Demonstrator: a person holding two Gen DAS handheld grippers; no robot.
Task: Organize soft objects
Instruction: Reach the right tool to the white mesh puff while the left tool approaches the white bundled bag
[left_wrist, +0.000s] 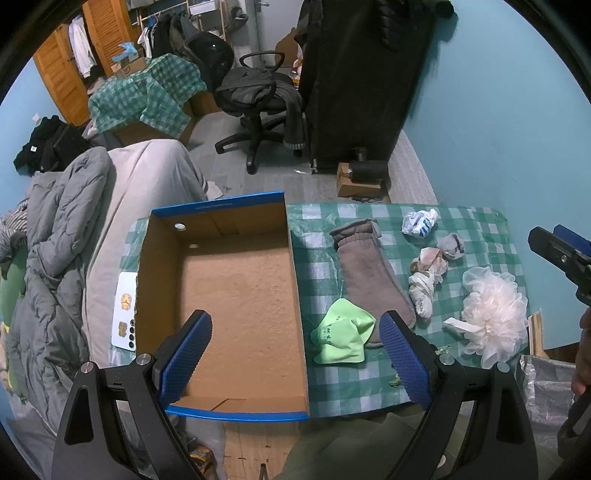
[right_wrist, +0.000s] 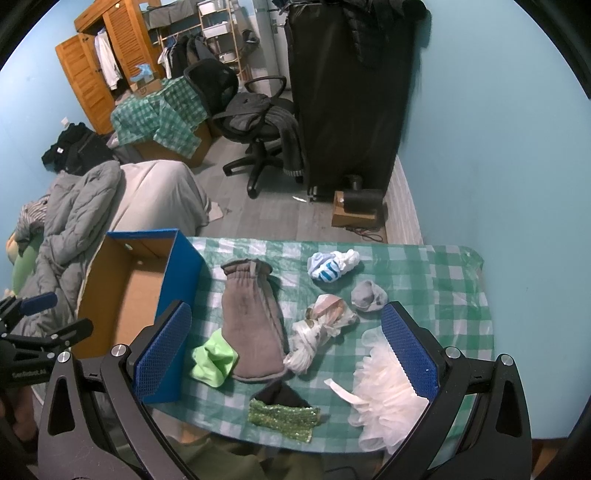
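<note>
An empty blue-edged cardboard box (left_wrist: 236, 280) (right_wrist: 122, 291) stands at the left of the green checked table (left_wrist: 480, 229) (right_wrist: 424, 266). To its right lie a grey-brown mitt (left_wrist: 369, 273) (right_wrist: 251, 325), a lime cloth (left_wrist: 343, 336) (right_wrist: 212, 360), a white-blue sock ball (left_wrist: 419, 221) (right_wrist: 330, 266), a small grey sock (left_wrist: 450, 246) (right_wrist: 367, 295), a knotted white cloth (left_wrist: 426, 280) (right_wrist: 317, 332), a white bath pouf (left_wrist: 493, 310) (right_wrist: 388, 391) and a green sequin pouch (right_wrist: 284, 417). My left gripper (left_wrist: 295, 354) hovers open over the box's near right wall. My right gripper (right_wrist: 284, 350) is open above the mitt and cloths.
A bed with a grey duvet (left_wrist: 55, 266) lies left of the table. Beyond are an office chair (left_wrist: 255, 99), a black upright case (left_wrist: 362, 81) and a small box on the floor (left_wrist: 358, 181). A blue wall (left_wrist: 498, 122) closes the right side.
</note>
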